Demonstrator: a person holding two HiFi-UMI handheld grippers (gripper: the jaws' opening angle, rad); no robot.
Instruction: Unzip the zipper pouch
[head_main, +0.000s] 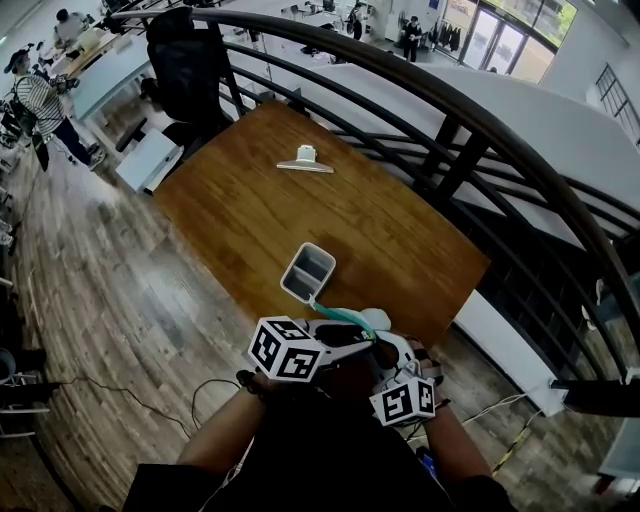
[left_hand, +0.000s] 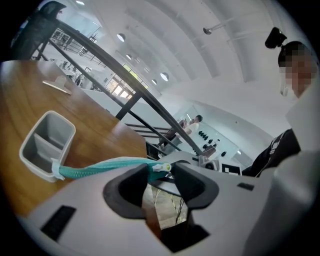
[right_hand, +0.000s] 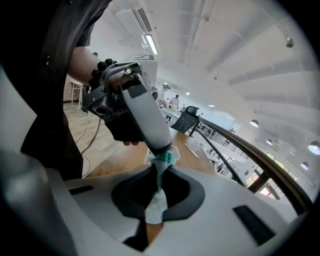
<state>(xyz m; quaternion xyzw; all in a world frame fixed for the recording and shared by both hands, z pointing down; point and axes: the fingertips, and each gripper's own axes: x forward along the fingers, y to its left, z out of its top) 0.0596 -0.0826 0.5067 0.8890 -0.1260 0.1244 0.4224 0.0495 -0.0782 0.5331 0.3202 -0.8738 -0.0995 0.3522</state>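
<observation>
zipper pouch (head_main: 352, 320): held up between the left claw (left_hand: 160, 173) and the right claw (right_hand: 161, 176), over the near edge of the wooden surface (head_main: 250, 210); white cloth with a teal zipper (left_hand: 107, 168)
zipper: tape stretched out from the left claw toward the grey tray (head_main: 296, 286); its pull (left_hand: 163, 168) sits in the gap of the left claw
left claw: wide, pads standing apart with the pull between them, a gap showing beside it
right claw: narrow, pinching a fold of the pouch's white cloth
grey tray: two compartments, upright on the surface, just beyond the pouch
white flat item (head_main: 305, 160): far side of the surface, well apart from the tray
</observation>
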